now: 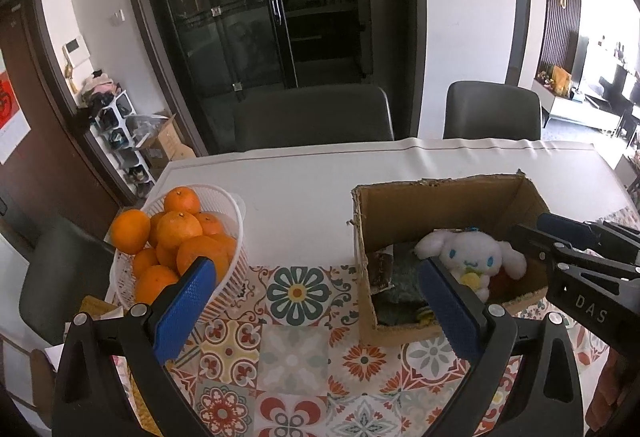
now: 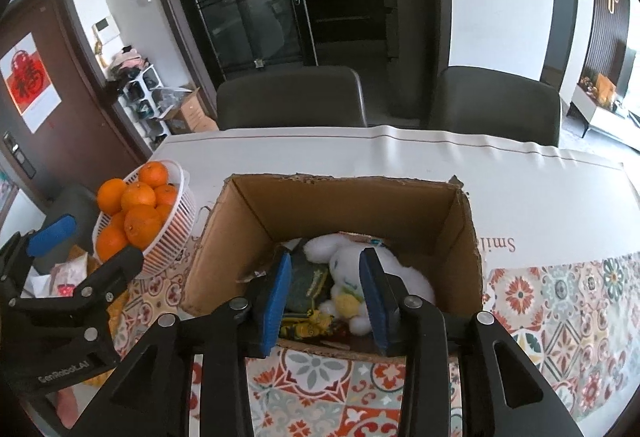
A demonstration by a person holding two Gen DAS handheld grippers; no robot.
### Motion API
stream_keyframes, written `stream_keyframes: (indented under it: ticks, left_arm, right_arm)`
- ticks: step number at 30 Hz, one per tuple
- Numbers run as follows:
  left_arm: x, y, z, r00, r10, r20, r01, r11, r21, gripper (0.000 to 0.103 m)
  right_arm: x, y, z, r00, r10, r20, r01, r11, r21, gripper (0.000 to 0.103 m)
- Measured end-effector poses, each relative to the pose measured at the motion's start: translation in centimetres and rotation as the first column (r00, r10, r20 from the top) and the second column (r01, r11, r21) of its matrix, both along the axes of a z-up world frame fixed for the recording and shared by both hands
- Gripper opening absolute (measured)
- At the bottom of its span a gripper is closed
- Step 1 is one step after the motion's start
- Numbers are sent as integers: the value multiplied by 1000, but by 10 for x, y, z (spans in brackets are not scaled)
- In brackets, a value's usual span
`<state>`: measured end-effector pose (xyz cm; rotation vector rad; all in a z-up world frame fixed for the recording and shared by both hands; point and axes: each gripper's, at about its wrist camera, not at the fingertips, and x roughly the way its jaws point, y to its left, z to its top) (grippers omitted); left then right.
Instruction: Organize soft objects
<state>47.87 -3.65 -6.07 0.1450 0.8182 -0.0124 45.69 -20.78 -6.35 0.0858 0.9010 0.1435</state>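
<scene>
Bench: we are looking at a bench wearing a plain white cloth at the far side and a patterned tile-print mat near us.
Box: a cardboard box is standing open on the bench, straddling mat and white cloth.
Plush: a white plush toy is lying inside the box on dark green soft items.
Basket: a white basket of oranges is sitting at the bench's left edge, well apart from the box.
Left gripper: we are holding the left gripper spread wide and empty, over the mat between basket and box.
Right gripper: the right gripper is hanging at the box's near edge, parted, pinching nothing.
Room: two dark chairs are facing us beyond the bench, with a dark glass cabinet behind and a shoe rack by the left wall.
</scene>
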Motion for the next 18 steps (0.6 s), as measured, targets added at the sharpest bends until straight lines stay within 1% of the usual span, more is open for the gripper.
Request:
stream_keyframes:
  ticks: [2, 3, 4, 6, 11, 17, 18]
  left_arm:
    - [-7, 0, 4, 1000, -2, 11, 2, 1000, -1, 103]
    - [-10, 0, 6, 1000, -3, 15, 3, 1000, -1, 103]
    - [-15, 1, 8, 1000, -5, 22, 5, 1000, -3, 103]
    - [-23, 1, 12, 999, -12, 33, 12, 1000, 0, 103]
    - [-53, 1, 24, 996, -33, 82, 31, 999, 27, 103]
    - [-95, 4, 36, 989, -69, 131, 66, 997, 28, 103]
    - [-102, 4, 38, 987, -77, 138, 74, 997, 26, 103]
  right_arm:
    - [-6, 0, 3, 1000, -5, 5, 5, 1000, -2, 38]
    - [-10, 0, 4, 1000, -10, 10, 10, 1000, -8, 39]
    - [-16, 0, 7, 1000, -20, 17, 20, 1000, -17, 42]
    - [-25, -1, 12, 999, -35, 31, 35, 999, -22, 52]
    - [-59, 0, 25, 995, -71, 72, 75, 996, -50, 65]
    - [-107, -2, 37, 986, -128, 108, 135, 989, -56, 77]
    - [-113, -1, 39, 985, -135, 112, 141, 988, -56, 78]
